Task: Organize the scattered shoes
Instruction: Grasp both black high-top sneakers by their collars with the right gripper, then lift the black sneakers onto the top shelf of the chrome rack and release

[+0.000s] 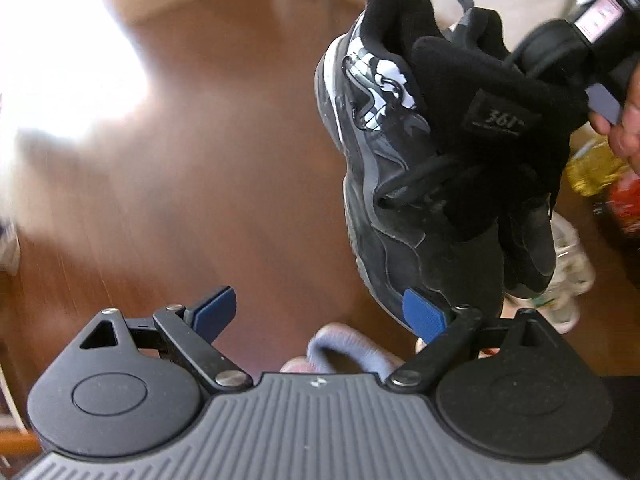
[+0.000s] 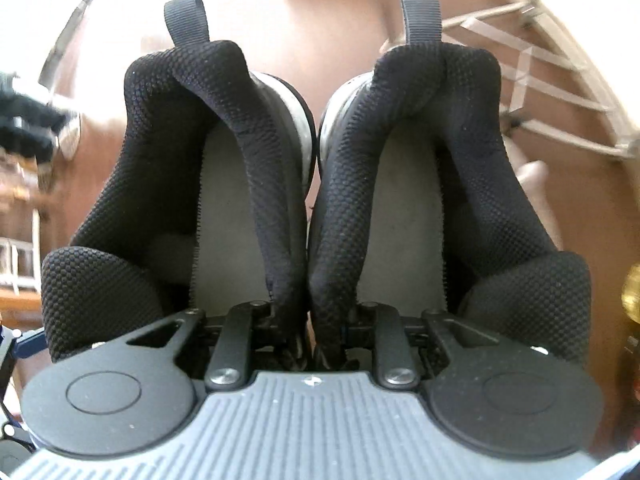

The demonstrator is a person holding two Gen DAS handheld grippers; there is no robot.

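A pair of black sneakers (image 1: 420, 168) with white side marks hangs in the air at the right of the left wrist view, toes down, held from above by my right gripper (image 1: 592, 80). In the right wrist view the two sneakers (image 2: 256, 184) fill the frame side by side, and my right gripper (image 2: 310, 320) is shut on their two inner collars pinched together. My left gripper (image 1: 320, 312) is open and empty, its blue pads (image 1: 424, 314) just below the sneakers' toes.
Brown wooden floor (image 1: 200, 160) lies below, with bright sun glare at the left. A white shoe (image 1: 572, 276) and yellow and red items (image 1: 600, 176) lie at the right. A metal rack (image 2: 560, 80) shows in the right wrist view.
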